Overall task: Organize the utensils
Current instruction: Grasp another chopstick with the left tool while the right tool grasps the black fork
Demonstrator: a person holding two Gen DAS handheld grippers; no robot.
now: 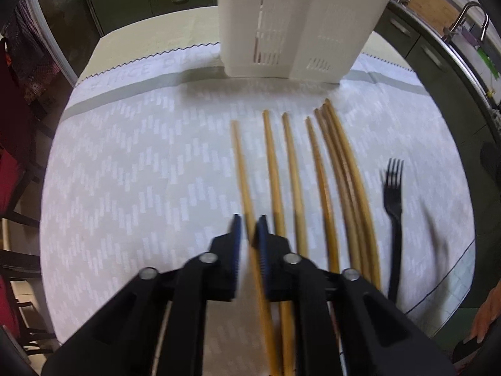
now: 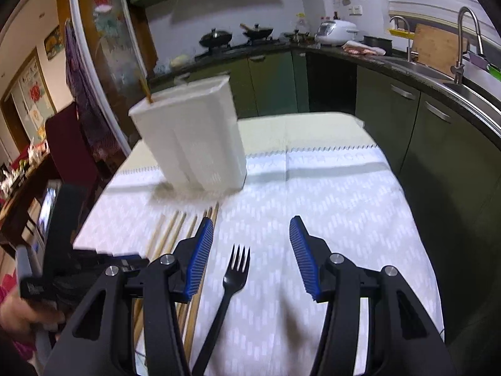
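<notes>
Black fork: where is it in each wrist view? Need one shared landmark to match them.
Left wrist: fork lies right of centre, to the right of the chopsticks, tines pointing away.
Right wrist: fork sits low centre, between the open fingers, tines pointing away.
Shared landmark: white holder standing on the cloth beyond the chopstick tips.

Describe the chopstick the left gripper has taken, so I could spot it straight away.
On the patterned cloth in front of the white holder lies a row of wooden chopsticks. The gripped chopstick is the leftmost, lying apart, the only one pinched between the left gripper.
</notes>
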